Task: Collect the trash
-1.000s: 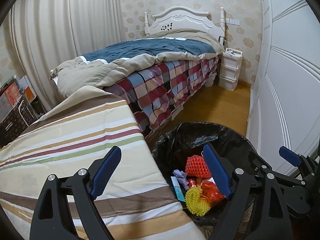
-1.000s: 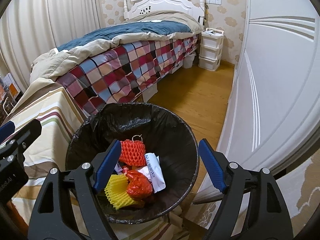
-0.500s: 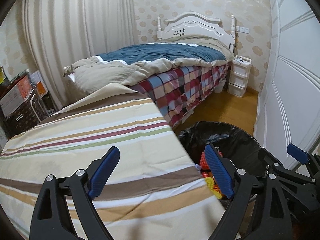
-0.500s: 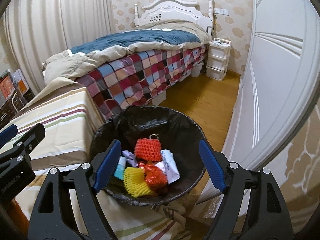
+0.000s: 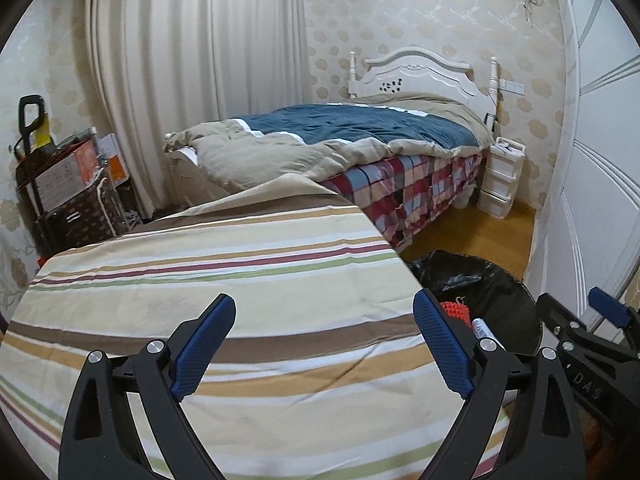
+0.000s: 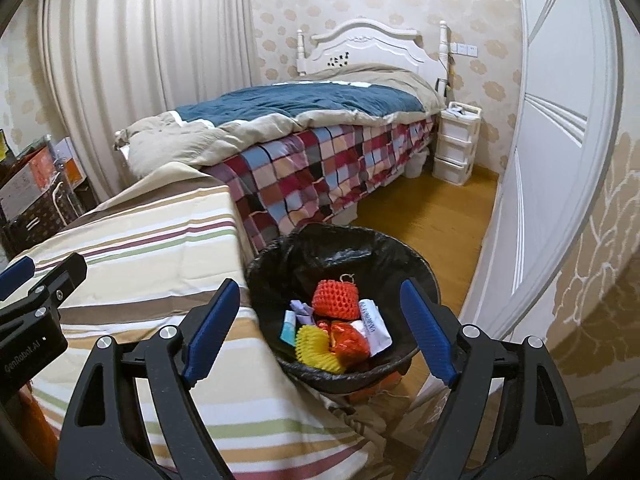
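left gripper (image 5: 324, 344): we hold it over the striped cloth (image 5: 224, 280); its jaws are opening and nothing sits between the blue pads.
right gripper (image 6: 320, 328): we hold it above the bin's near rim; its jaws are opening too, and nothing is gripped. the trash seen between the pads lies well below them, in the bin.
bin (image 6: 264, 264): a round bin with a black liner, on the floor just beside the cloth-covered surface. it lies ahead of and below the right gripper, and off to the right of the left gripper.
trash (image 6: 334, 300): already inside the bin: a red foam net, a yellow foam net, a shiny red wrapper, a white packet, a pale blue packet and a small purple scrap.
nearer hand: we judge the right hand nearer the bin; the left is nearer the cloth.
cloth surface: we see no loose trash on the striped part in view, so we judge the collecting nearly or fully done.
long axis: the white packet (image 6: 376, 320) lies lengthwise away from the right gripper, tilted slightly right.
writing: the white packet carries dark print too small for us to read. the left gripper's body shows part of a light printed word. the right gripper's body shows "das".
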`<action>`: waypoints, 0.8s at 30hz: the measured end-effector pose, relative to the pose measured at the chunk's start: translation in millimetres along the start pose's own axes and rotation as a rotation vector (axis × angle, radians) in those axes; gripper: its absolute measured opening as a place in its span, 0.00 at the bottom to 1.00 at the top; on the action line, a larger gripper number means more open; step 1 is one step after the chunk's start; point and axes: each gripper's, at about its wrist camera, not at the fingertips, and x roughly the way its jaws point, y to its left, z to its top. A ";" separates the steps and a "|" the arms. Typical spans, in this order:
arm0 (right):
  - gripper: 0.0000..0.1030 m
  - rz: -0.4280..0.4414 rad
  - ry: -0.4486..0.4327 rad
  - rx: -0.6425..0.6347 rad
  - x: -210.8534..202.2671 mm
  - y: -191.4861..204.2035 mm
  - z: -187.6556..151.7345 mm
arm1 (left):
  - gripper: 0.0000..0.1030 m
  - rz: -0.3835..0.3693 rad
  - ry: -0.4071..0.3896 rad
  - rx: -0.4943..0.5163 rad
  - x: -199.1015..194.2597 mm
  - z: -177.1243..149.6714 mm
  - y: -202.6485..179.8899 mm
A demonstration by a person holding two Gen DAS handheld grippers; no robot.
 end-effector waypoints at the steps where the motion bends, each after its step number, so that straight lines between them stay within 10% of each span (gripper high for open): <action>1: 0.82 0.002 -0.006 -0.003 -3.2 1.3 0.0 | 0.88 0.004 0.000 -0.003 -2.0 -1.3 3.0; 24: 0.82 0.017 -0.058 -0.053 -43.4 20.8 -9.7 | 0.88 0.033 -0.021 -0.065 -29.7 -14.5 31.4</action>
